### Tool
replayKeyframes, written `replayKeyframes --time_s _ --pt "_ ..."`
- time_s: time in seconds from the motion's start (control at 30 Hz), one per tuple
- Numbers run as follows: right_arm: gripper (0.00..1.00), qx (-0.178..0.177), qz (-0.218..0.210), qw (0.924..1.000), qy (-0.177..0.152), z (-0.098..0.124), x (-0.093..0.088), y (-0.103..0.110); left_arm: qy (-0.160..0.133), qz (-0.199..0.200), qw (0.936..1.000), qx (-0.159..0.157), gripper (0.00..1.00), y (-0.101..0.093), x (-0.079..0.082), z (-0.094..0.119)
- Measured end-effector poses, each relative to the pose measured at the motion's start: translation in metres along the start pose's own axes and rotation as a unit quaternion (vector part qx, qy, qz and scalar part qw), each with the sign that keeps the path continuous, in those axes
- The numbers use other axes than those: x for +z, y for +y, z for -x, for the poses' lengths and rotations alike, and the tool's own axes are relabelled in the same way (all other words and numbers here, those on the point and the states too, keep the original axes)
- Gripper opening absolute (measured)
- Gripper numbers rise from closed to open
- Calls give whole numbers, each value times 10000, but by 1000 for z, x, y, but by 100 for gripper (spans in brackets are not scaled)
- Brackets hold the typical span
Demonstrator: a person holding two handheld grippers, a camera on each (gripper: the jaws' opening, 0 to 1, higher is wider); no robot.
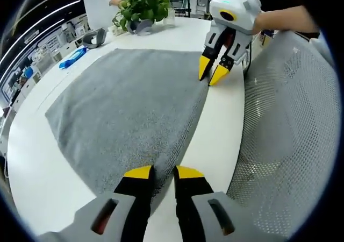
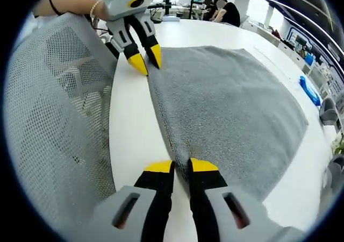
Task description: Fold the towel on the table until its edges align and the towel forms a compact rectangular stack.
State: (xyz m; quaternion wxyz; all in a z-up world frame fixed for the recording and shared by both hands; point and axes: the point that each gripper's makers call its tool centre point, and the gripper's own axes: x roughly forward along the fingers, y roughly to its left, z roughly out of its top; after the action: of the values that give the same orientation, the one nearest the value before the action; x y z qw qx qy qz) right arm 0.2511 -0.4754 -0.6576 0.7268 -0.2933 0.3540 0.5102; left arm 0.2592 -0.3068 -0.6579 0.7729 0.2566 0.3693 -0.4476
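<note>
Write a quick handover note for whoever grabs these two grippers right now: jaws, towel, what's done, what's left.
Left gripper: jaws nearly closed at one end of the grey towel's near edge; grip on the fabric unclear.
Right gripper: same posture at the other end of that edge; grip also unclear.
Towel lies spread flat, single layer, on the white table, with a mesh chair back beside the near edge.
Done: both near corners approached.
Left: confirm both pinches, then likely carry this edge to the far one and repeat to a compact rectangle.
</note>
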Motion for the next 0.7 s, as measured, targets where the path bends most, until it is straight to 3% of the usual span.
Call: replayKeyframes --time_s 0.37,0.7 --pt "6 -200 115 9996 190 15 -23 -10 109 -262 9996 14 10 3 -3 3" --pt "4 -460 297 9966 621 39 -54 -24 301 -497 9983 -4 8 2 -18 10"
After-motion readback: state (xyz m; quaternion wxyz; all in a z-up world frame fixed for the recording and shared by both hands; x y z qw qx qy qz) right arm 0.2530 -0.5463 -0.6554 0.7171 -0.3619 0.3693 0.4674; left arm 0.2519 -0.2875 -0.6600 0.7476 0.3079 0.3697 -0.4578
